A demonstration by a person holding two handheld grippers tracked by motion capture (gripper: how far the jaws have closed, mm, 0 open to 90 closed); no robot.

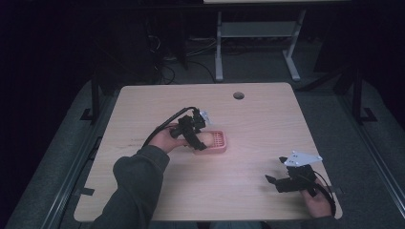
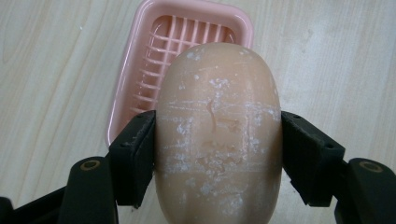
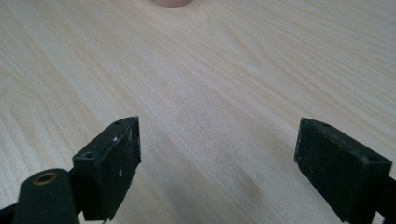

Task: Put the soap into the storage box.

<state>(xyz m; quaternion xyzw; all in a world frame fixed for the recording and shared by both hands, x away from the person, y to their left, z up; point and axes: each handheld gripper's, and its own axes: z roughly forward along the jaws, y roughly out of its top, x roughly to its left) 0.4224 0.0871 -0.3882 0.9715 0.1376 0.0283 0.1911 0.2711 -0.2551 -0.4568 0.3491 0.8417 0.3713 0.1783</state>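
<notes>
The left gripper [image 2: 218,154] pinches the soap bar [image 2: 219,135] across its flanks above the pink dish [image 2: 126,88]; it looks firm yet slick (chalky residue helps). The right gripper [image 3: 217,163] idles spread.

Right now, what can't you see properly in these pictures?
- Soap: its near end is cut off by the bottom edge of the left gripper view.
- Dish: the soap hides its near part there.
- Dish in the high view: the left gripper covers one end.
- Whether soap touches dish: cannot tell.
</notes>
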